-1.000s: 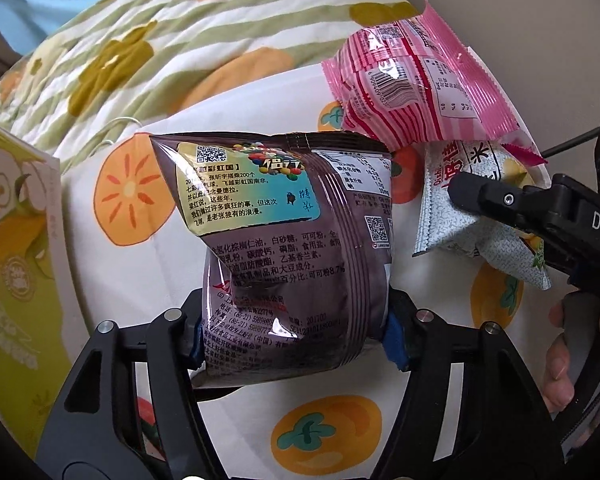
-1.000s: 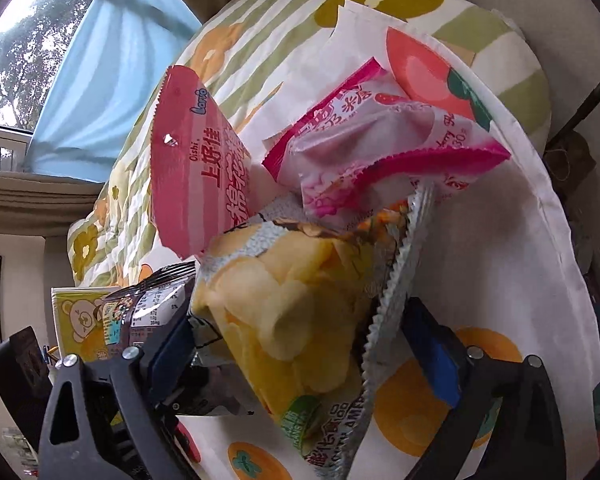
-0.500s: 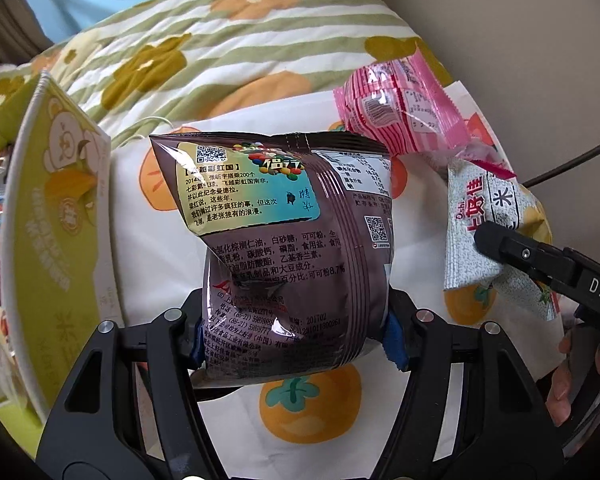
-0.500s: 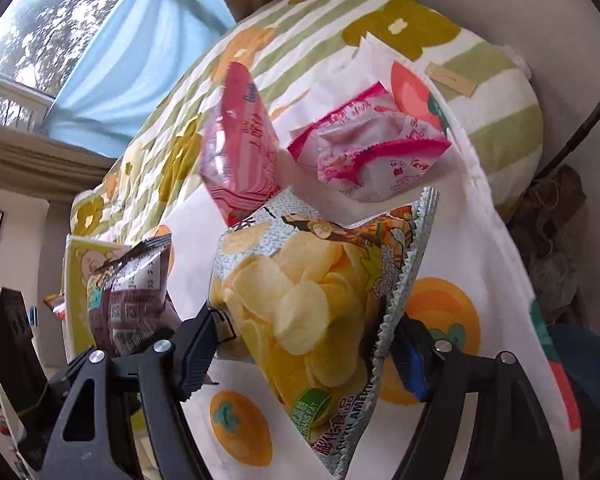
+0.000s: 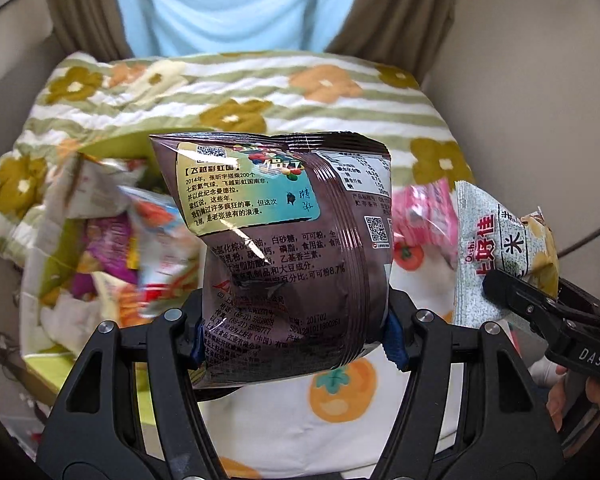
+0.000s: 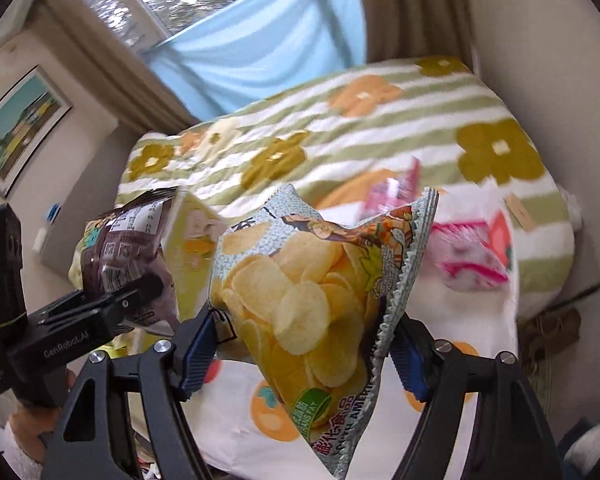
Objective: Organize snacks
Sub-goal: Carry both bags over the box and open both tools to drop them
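My left gripper (image 5: 296,340) is shut on the lower part of a brown snack bag (image 5: 284,240), held upright above the bed. In the right wrist view my right gripper (image 6: 304,360) is shut on a chips bag (image 6: 300,292) with yellow crisps printed on it, also lifted off the bed. The two bags hang side by side: the chips bag (image 5: 496,240) appears at the right of the left wrist view, the brown bag (image 6: 120,248) at the left of the right wrist view. A yellow-green box (image 5: 56,268) with several snack packets in it lies to the left.
Pink snack packets (image 6: 468,256) lie on a white cloth with an orange fruit print (image 5: 340,392), spread over a green-striped floral quilt (image 5: 260,96). Walls close in on both sides, and curtains hang behind the bed. A person's hand (image 5: 560,400) holds the right gripper.
Both grippers have risen from the bed with their bags. The right jaws have closed tighter on the chips bag. The box of snacks has come into the left wrist view.
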A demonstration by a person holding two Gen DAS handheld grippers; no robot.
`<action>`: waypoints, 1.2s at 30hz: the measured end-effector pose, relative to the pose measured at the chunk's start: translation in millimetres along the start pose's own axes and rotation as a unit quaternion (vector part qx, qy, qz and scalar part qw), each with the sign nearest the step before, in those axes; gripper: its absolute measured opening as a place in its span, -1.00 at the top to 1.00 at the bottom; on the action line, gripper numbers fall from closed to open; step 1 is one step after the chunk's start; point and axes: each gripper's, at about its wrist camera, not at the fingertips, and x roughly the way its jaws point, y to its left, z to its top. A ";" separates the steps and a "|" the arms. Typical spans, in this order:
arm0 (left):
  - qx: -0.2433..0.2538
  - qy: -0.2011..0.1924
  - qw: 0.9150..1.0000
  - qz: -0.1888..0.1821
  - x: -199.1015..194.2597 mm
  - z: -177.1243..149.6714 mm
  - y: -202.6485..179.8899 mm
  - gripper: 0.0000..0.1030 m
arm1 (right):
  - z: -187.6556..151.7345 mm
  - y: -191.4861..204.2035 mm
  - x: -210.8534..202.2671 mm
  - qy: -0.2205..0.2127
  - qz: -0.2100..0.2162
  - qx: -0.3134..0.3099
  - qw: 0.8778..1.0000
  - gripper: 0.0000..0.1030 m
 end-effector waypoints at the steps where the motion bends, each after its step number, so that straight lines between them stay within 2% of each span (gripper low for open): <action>1: -0.007 -0.007 1.000 0.006 -8.0 1.3 14.1 -0.20 | 3.0 12.6 0.8 -0.002 0.008 -0.011 1.000 -0.39; 7: -0.039 -0.024 0.999 0.002 -32.5 5.7 95.2 -0.20 | 13.1 94.8 15.5 -0.013 0.041 -0.059 0.997 -0.39; 15: -0.030 0.005 0.999 0.011 -21.7 8.5 200.7 -0.20 | 7.8 194.8 58.2 -0.007 0.043 -0.075 0.996 -0.39; 19: -0.022 0.034 0.999 0.009 -2.3 7.0 236.7 -0.20 | -4.0 223.9 76.5 0.002 0.027 -0.069 0.997 -0.39; 25: -0.014 0.069 0.997 -0.016 25.8 9.8 261.4 -0.25 | -13.3 245.4 93.5 0.016 -0.005 -0.054 0.998 -0.39; 27: -0.005 0.075 0.997 -0.018 31.6 11.8 262.0 -0.42 | -15.9 248.4 95.2 0.018 -0.015 -0.050 0.998 -0.39; 28: 0.000 0.074 0.997 -0.014 32.5 12.5 260.3 -0.75 | -16.2 248.0 96.7 0.019 -0.020 -0.047 0.998 -0.39; 29: 0.006 0.068 0.998 -0.010 31.0 12.7 258.1 -0.99 | -16.3 247.9 98.4 0.021 -0.023 -0.045 0.998 -0.39; 31: 0.013 0.048 0.999 -0.012 24.5 13.2 256.9 -0.99 | -18.0 250.9 100.5 0.025 -0.027 -0.044 0.998 -0.39; 33: 0.013 0.044 0.999 -0.007 20.9 13.4 259.8 -0.99 | -18.6 251.9 102.5 0.027 -0.027 -0.050 0.998 -0.39; 36: -0.012 0.033 0.999 0.001 11.5 9.3 273.1 -0.99 | -22.1 259.1 106.9 0.031 -0.023 -0.083 0.996 -0.39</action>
